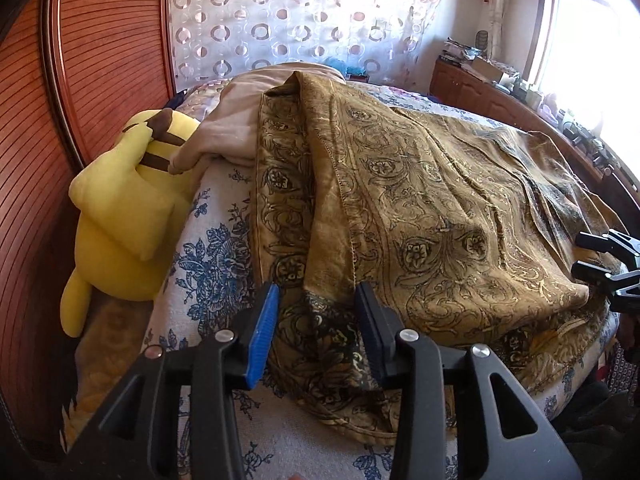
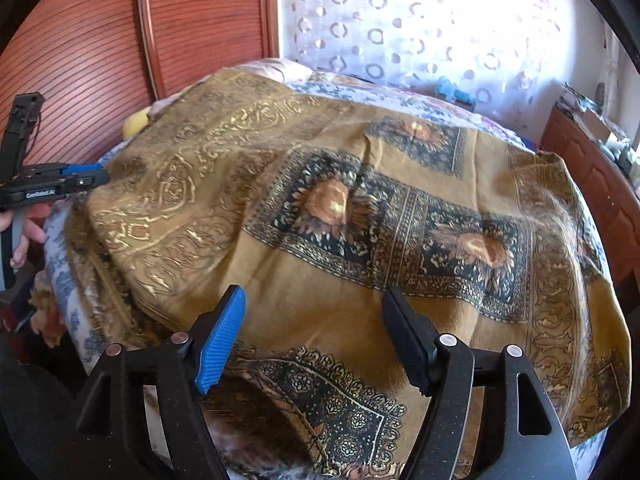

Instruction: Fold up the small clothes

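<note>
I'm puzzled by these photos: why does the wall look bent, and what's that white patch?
Left wrist view: fisheye lens bows the wood panel; the window glares white. Right wrist view: same bulge, backlit curtain washed out, patterned cloth slightly soft.

Ahead of the claw a ribbed reddish wooden panel (image 1: 116,40) rises to its left, a white circle-patterned curtain (image 1: 304,16) hangs straight beyond, and off right a cluttered wooden cabinet (image 1: 480,92) runs under a glaring bright window (image 1: 592,52).

A home bedroom: beyond the jaws lie a bed (image 1: 208,240) with a flowered sheet, a yellow plush toy (image 1: 120,216), a curtain (image 1: 300,16) and a window (image 1: 580,40).
</note>
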